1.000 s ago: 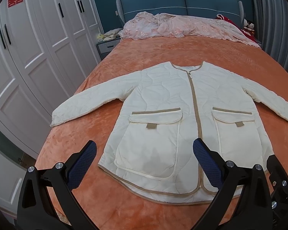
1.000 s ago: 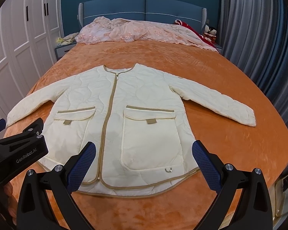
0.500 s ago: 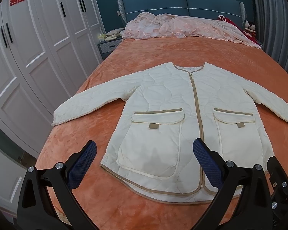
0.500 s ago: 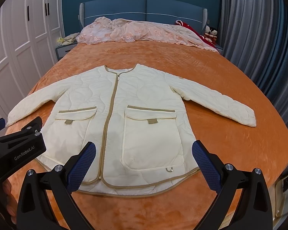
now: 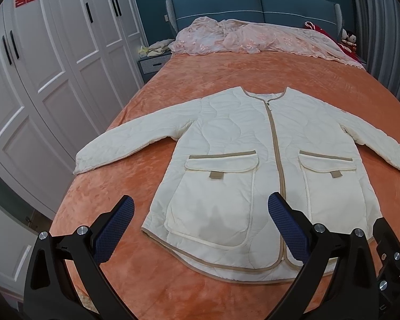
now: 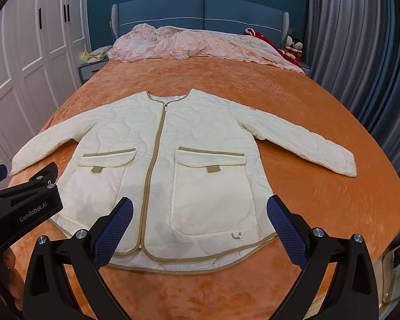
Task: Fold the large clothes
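The cream quilted jacket (image 5: 253, 160) (image 6: 178, 160) lay flat and face up on the orange bedspread (image 5: 226, 72) (image 6: 306, 200), zipped to the collar, with its hem toward me and its neckline toward the far headboard. Both sleeves were spread out to the sides, the left one (image 5: 130, 144) reaching toward the wardrobe side and the right one (image 6: 306, 144) toward the curtain side. Tan trim ran down the zip and round the hem, and two large patch pockets with flaps sat on the front, one on either side of the zip.

My left gripper (image 5: 200, 224) hovered above the near left part of the hem, its blue-padded fingers spread wide apart and holding nothing. My right gripper (image 6: 200, 224) hung over the near right pocket, likewise wide open and empty. In the right wrist view the left gripper's black body (image 6: 26, 208) showed at the left edge.

At the far end of the bed a pink lace cover (image 5: 266, 37) (image 6: 200, 45) was bunched against the blue headboard (image 5: 253, 2) (image 6: 200, 10). White wardrobe doors (image 5: 53, 80) stood on the left, grey curtains (image 6: 360, 53) on the right.
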Demonstrator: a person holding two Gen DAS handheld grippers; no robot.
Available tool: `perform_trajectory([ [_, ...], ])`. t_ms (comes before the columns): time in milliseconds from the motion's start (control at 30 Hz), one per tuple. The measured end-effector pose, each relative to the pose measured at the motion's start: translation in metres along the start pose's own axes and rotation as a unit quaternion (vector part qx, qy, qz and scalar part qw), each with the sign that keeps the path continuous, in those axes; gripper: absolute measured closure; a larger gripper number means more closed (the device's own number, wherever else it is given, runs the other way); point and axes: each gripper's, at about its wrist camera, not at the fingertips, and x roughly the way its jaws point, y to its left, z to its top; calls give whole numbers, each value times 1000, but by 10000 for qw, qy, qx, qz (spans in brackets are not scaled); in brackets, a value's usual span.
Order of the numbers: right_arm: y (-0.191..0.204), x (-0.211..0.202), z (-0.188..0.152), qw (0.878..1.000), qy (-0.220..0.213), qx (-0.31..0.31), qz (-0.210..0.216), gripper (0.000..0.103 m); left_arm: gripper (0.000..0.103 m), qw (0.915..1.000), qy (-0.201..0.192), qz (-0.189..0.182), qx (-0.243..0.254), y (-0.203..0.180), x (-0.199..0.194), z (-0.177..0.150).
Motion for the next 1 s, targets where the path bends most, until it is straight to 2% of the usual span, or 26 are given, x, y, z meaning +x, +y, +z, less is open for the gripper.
perform_trajectory([
  [633,1,7,5,10000,35,48,11,5,5,10000,-7,51,-4,-1,4,3],
  [1000,-14,16,3,9998,-51,212,26,5,5,9998,-132,132,-39,-7,7,3],
])
